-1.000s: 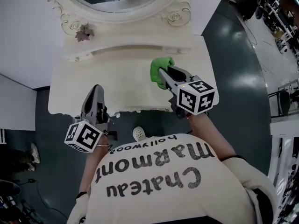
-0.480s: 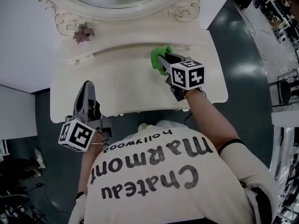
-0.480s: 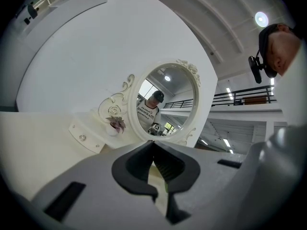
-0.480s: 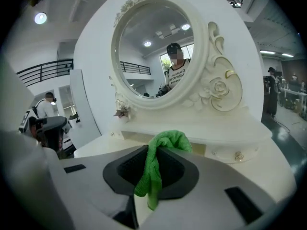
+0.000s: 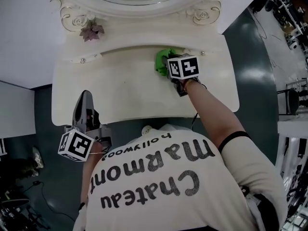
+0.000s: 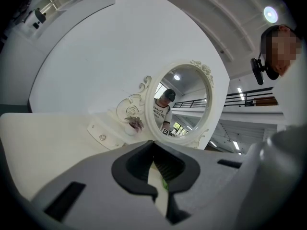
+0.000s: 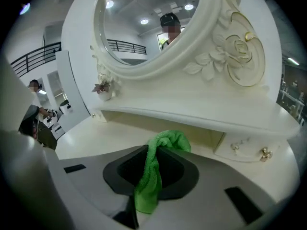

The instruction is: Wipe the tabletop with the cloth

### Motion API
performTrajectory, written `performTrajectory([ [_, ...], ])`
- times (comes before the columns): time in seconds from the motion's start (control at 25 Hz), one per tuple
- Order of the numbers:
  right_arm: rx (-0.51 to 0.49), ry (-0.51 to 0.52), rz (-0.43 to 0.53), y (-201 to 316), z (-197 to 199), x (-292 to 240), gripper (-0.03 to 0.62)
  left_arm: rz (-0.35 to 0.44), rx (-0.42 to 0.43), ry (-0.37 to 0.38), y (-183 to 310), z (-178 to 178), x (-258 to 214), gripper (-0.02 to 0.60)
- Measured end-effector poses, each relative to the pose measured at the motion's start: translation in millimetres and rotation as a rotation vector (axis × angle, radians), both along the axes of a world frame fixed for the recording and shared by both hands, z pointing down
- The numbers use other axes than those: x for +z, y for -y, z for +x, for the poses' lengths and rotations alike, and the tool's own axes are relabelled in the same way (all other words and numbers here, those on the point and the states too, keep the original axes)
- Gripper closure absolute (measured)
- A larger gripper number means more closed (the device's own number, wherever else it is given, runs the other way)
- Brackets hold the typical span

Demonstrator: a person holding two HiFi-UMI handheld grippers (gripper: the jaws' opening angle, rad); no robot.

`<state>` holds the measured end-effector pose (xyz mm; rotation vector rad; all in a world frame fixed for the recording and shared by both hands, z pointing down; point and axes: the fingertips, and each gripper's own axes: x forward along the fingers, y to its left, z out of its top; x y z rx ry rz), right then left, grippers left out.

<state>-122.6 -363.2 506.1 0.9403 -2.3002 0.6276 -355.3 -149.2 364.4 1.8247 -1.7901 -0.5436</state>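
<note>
Right tongs [image 5: 166,64] are shut on a bright green microfibre cloth [image 5: 160,61]. The right gripper view shows the cloth pinched between the jaws, with a bunched head sticking out past the tips and a tail trailing back into the dark hollow behind them. That bunched head sits at the far side of the cream-white, carved dressing table [image 5: 120,88]. It lies just ahead of the tongs' tips, close in front of the raised back ledge [image 7: 192,114] and below the oval mirror in its carved frame [image 7: 144,18]. From the head view the cloth seems to be pressed onto the table, though actual contact under the wad is hidden.

Left tongs [image 5: 85,97] are well apart from the cloth. Their tips reach over the near left corner of the table and their jaws are drawn together, with only a thin slit between them and nothing held. Whether they touch the table I cannot tell.

The step in hand looks like a wiping stroke at the far end of its reach, and most of the table nearer the person and to the left of the right tongs looks unwiped as yet.

The next move calls for keeping the grip firm and the wad pushed down, then drawing it back or sideways across that bare stretch. Small brass drawer knobs [image 7: 263,153] sit just to the right of the tongs, and a dried purplish flower ornament [image 5: 91,32] stands far to their left on the ledge. The stroke should stay clear of both.
</note>
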Motion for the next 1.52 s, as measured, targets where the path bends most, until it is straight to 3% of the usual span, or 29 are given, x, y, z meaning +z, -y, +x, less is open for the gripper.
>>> performTrajectory([
  [0.2, -0.058, -0.119, -0.031, -0.8, -3.7, 31.6, 0.522, -0.001, -0.005, 0.002, 7.7, -6.4, 1.3, 0.572],
  [0.36, -0.055, -0.125, -0.053, 0.7, -3.3, 34.7, 0.523, 0.008, -0.014, 0.004, 15.2, -12.5, -1.9, 0.572],
  [0.96, -0.046, -0.119, 0.004, 3.3, -0.5, 35.2, 0.526, 0.008, 0.033, -0.02, 31.4, 7.1, 3.9, 0.572],
  [1.52, 0.124, -0.11, -0.02, 19.3, 79.5, 35.5, 0.526, 0.011, 0.021, -0.045, 22.7, 6.3, 8.4, 0.572],
])
